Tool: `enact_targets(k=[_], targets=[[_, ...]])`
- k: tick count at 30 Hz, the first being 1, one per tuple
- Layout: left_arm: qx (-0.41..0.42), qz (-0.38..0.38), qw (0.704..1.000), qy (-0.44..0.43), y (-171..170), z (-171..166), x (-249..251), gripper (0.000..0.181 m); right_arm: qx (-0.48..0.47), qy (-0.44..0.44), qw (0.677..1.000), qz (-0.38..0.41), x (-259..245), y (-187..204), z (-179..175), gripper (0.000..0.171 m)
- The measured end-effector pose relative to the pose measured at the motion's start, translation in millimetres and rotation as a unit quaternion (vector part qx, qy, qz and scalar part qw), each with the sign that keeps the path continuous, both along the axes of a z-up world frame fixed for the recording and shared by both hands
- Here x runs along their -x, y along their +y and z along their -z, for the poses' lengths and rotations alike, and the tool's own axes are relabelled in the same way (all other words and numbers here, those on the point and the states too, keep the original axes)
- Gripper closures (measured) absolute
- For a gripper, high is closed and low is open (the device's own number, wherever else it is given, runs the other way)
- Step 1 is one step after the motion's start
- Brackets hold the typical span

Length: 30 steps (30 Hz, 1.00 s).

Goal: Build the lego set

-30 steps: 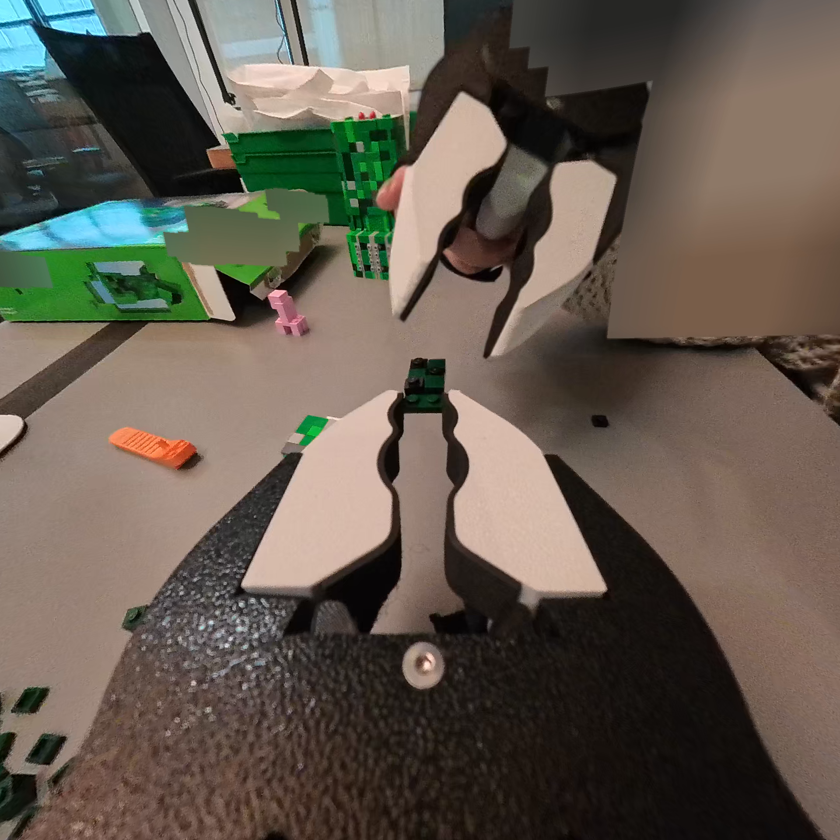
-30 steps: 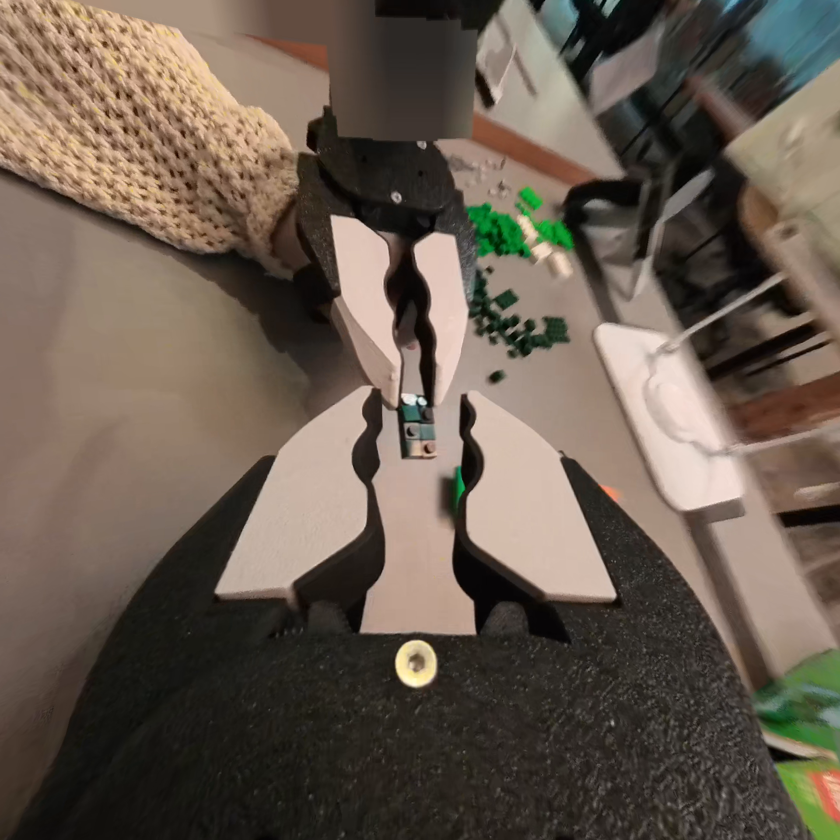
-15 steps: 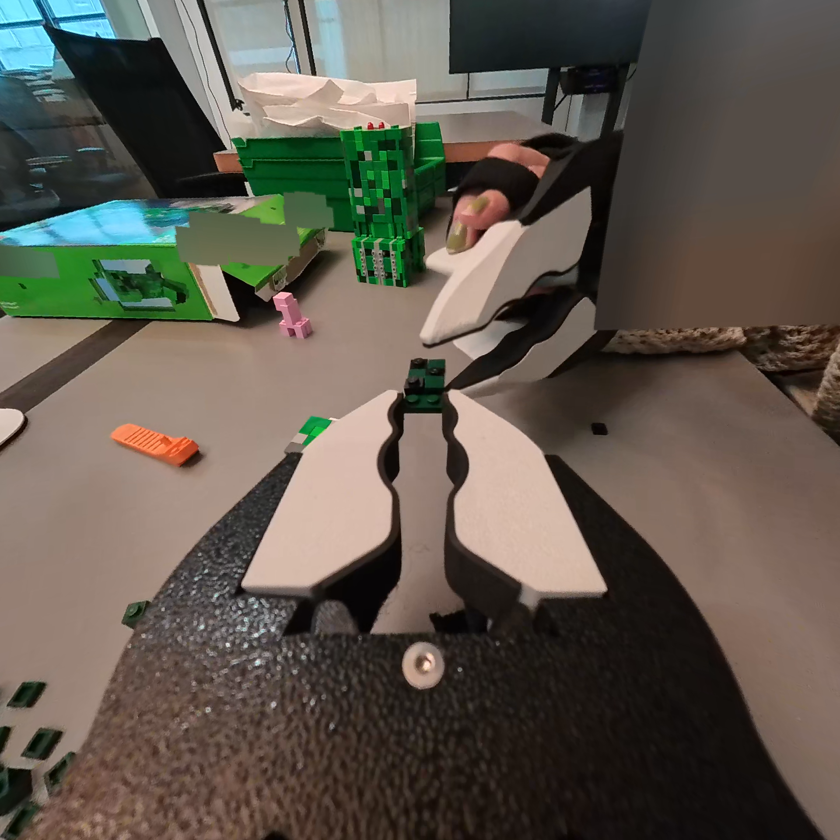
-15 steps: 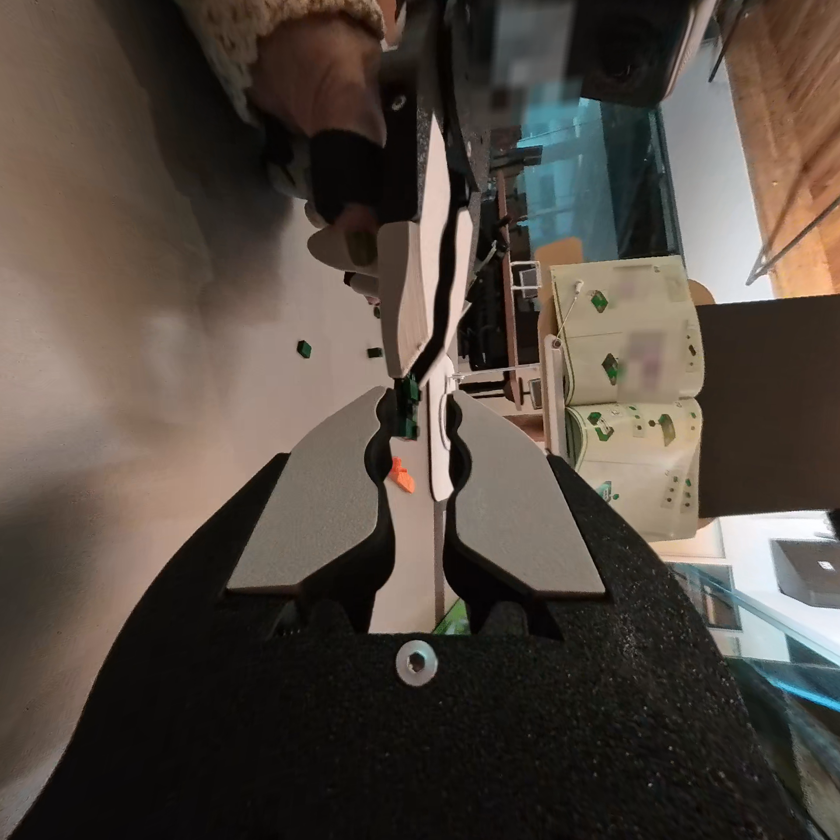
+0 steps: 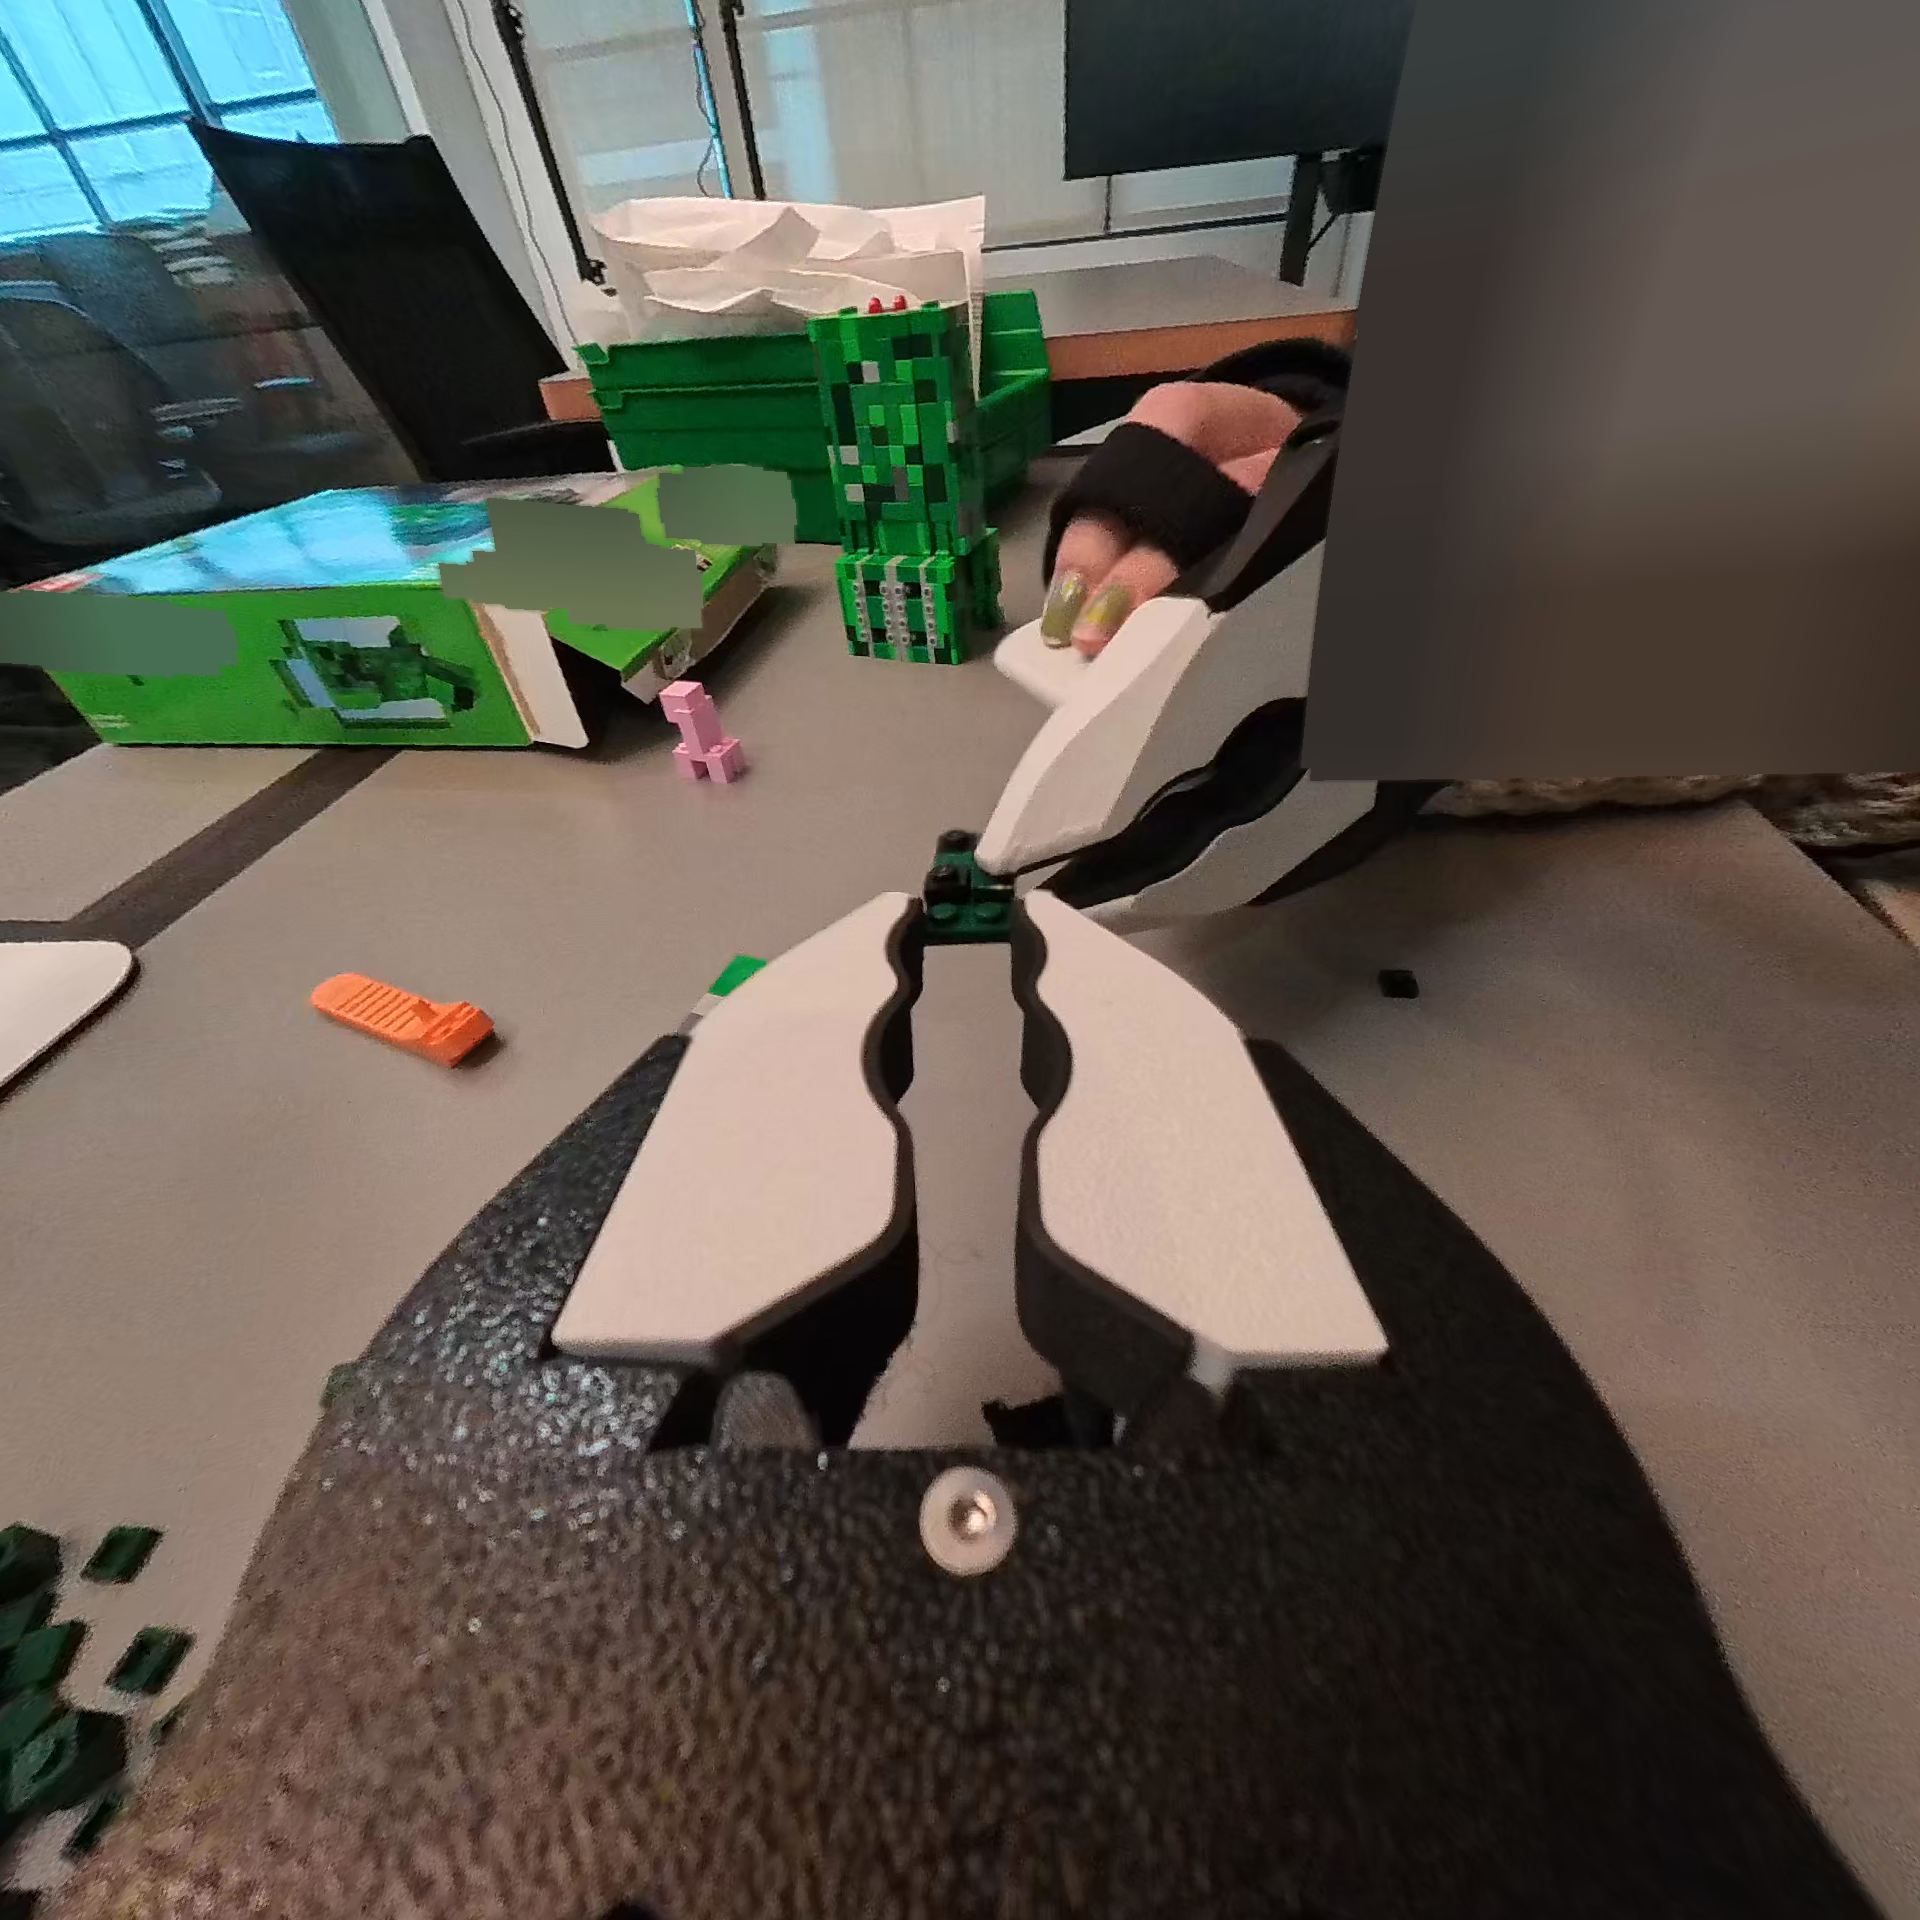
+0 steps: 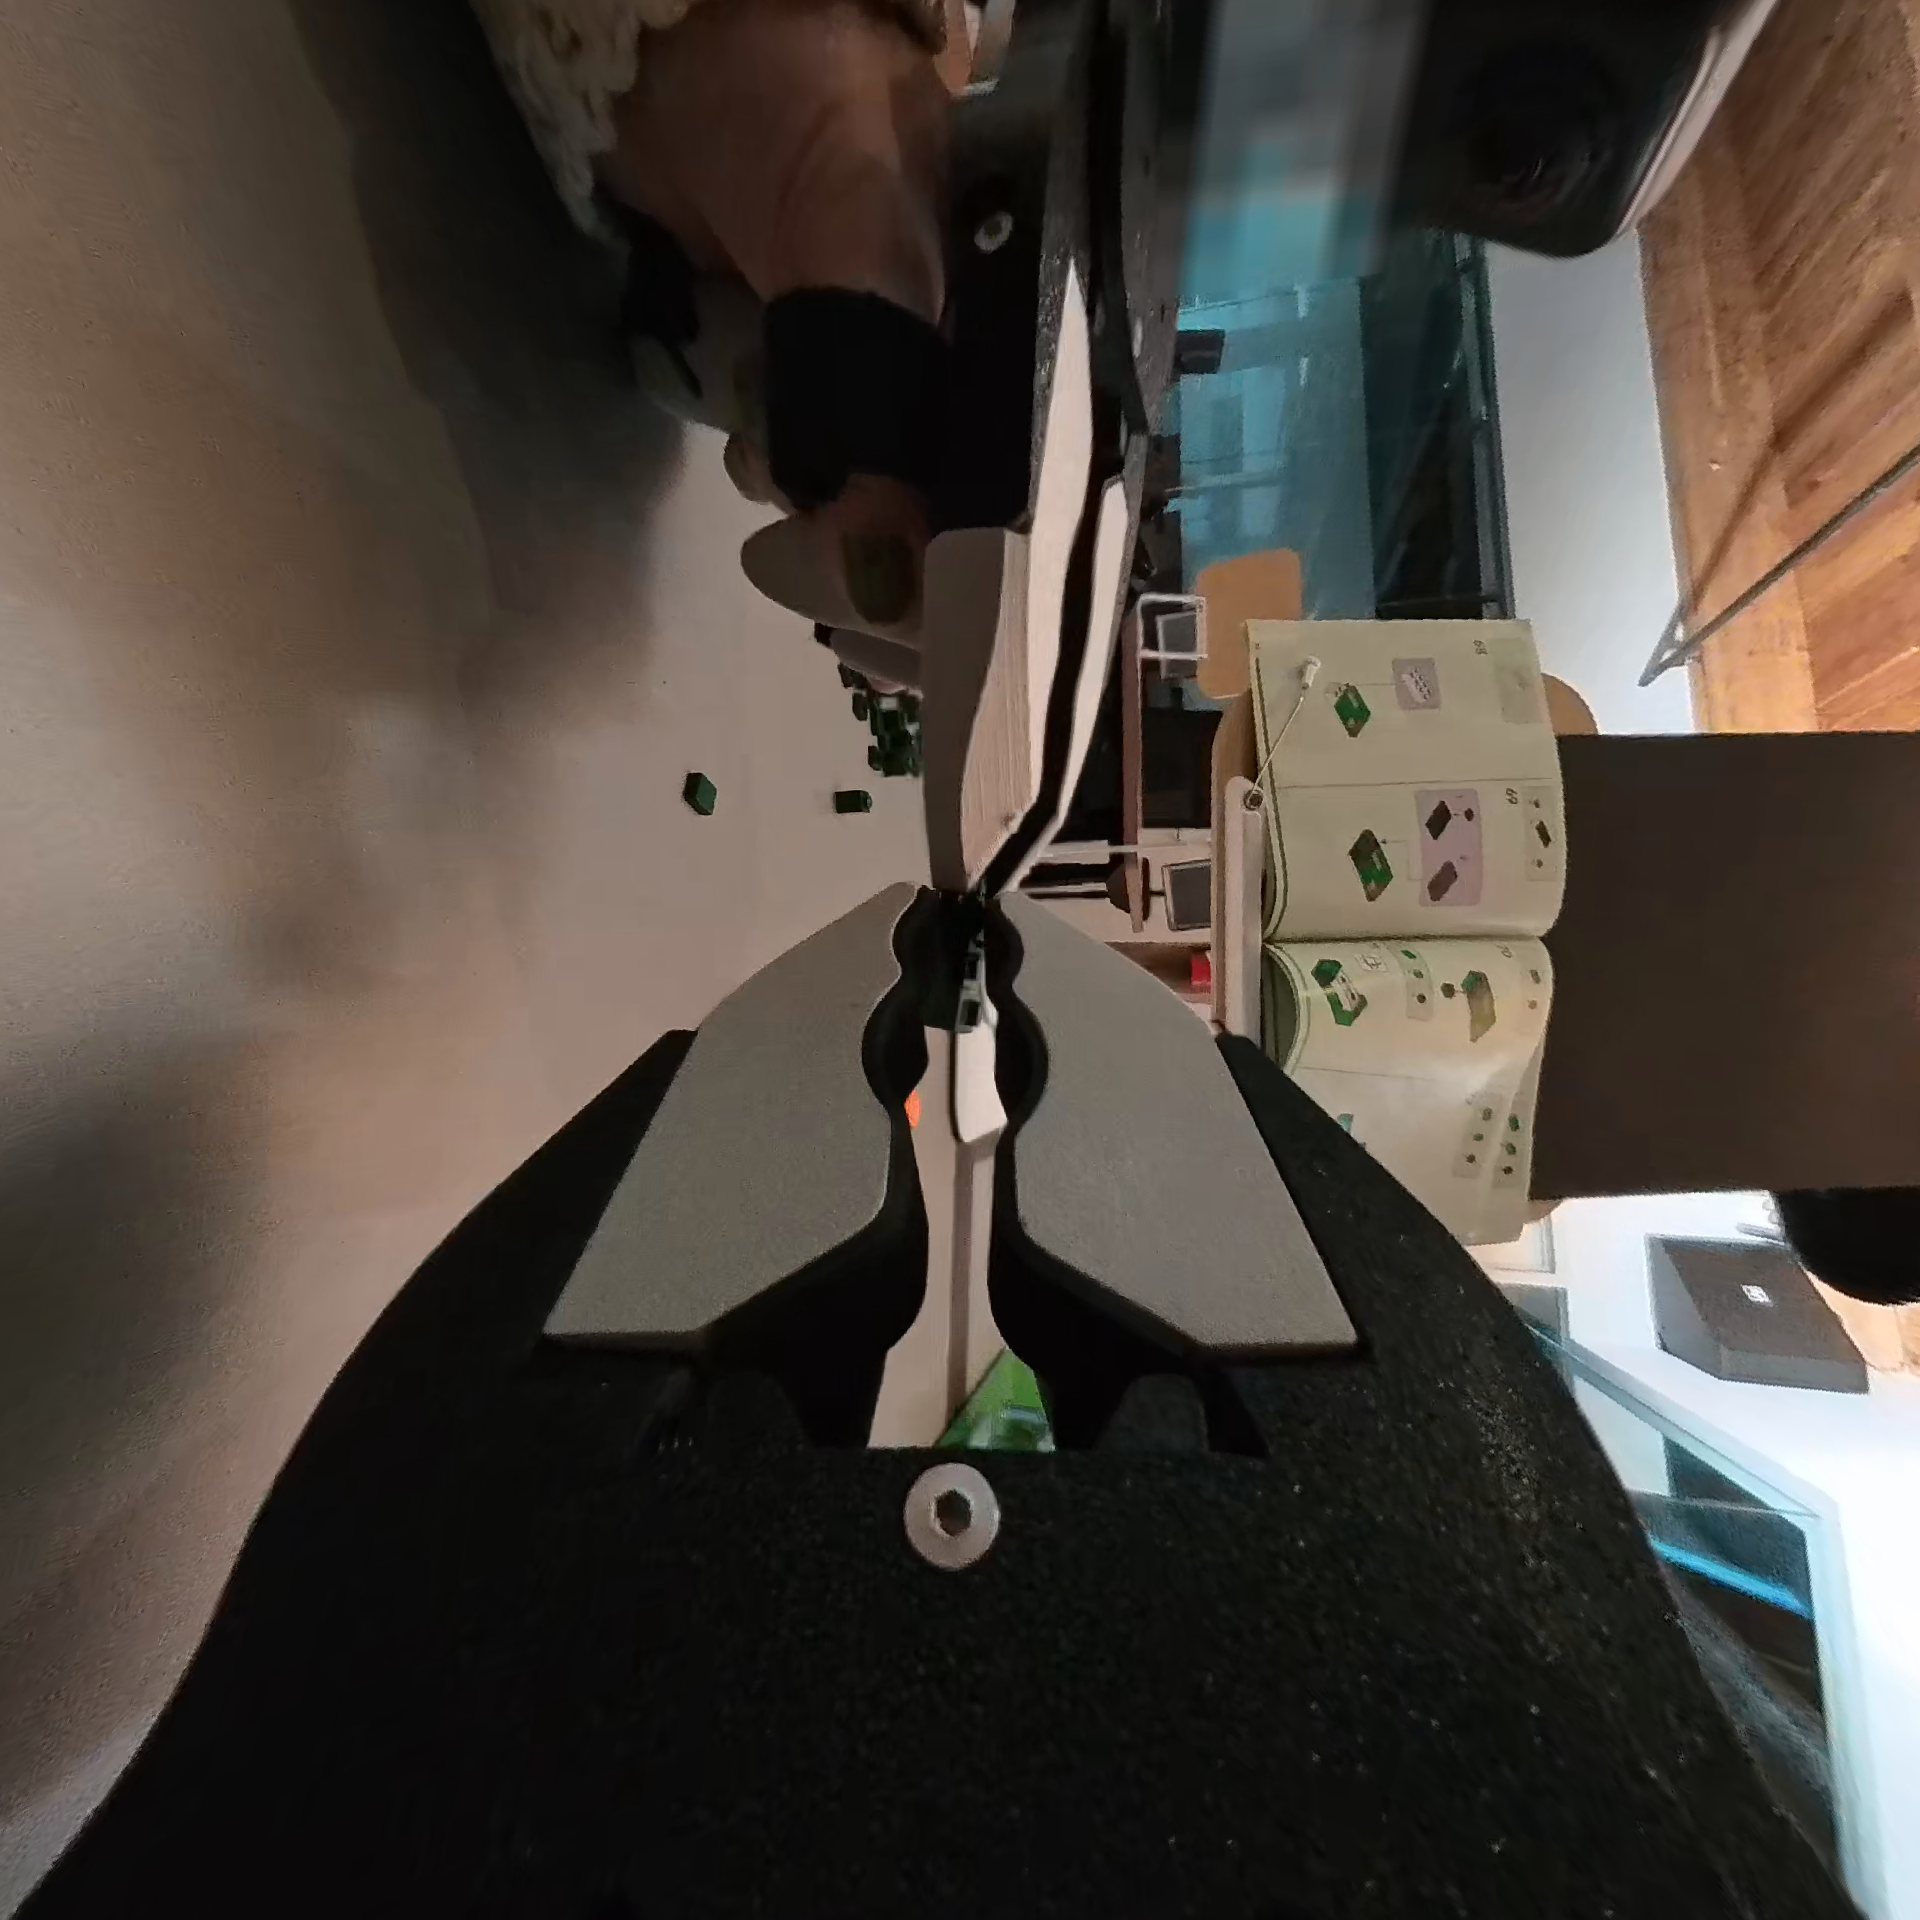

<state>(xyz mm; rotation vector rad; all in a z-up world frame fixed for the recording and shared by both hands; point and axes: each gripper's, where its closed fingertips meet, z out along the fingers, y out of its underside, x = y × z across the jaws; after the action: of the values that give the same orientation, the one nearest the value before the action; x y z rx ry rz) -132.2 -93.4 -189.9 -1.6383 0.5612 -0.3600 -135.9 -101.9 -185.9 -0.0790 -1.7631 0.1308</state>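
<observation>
My left gripper (image 5: 966,912) is shut on a small dark green Lego assembly (image 5: 961,894) with black studs, held just above the grey table (image 5: 520,894). My right gripper (image 5: 1023,878) comes in from the right, rolled on its side, with its fingers clamped over the same assembly from above and below. In the right wrist view, the right gripper (image 6: 958,900) has its tips nearly together with the dark green assembly (image 6: 961,982) edge-on between them. The left gripper's fingers (image 6: 987,748) meet it head-on.
A tall green block figure (image 5: 904,478), green trays (image 5: 707,405), a green box (image 5: 291,644) and a pink pig figure (image 5: 707,732) stand at the back. An orange brick separator (image 5: 400,1018), loose dark green pieces (image 5: 52,1662), a black piece (image 5: 1397,982); an open instruction booklet (image 6: 1403,831).
My right gripper rolled onto its side, came down to the assembly and narrowed its fingers onto it. My left gripper held still with the assembly.
</observation>
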Motion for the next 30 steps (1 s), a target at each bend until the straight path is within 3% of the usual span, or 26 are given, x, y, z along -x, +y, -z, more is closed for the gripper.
enact_targets(k=[6,15,17,23,30], targets=[[0.002,-0.012,1.000,-0.023,-0.2,-2.8,1.3,0.166,-0.017,0.004,1.000,0.017,1.0,0.8,-0.6,0.165],[-0.009,-0.005,0.999,-0.034,-2.0,-6.7,0.0,0.166,0.048,-0.007,0.999,-0.001,-1.0,-0.5,-2.2,0.165],[-0.036,-0.005,0.999,-0.012,-3.0,-9.1,-2.0,0.168,0.071,-0.010,0.997,-0.014,-2.3,-0.3,-1.5,0.169],[-0.095,-0.032,0.982,0.161,-4.4,0.8,7.3,0.162,0.150,-0.049,0.986,-0.046,-6.9,2.5,4.9,0.169],[-0.072,-0.089,0.988,0.105,1.7,0.4,31.1,0.174,0.175,-0.073,0.981,-0.027,-4.0,16.3,19.1,0.168]])
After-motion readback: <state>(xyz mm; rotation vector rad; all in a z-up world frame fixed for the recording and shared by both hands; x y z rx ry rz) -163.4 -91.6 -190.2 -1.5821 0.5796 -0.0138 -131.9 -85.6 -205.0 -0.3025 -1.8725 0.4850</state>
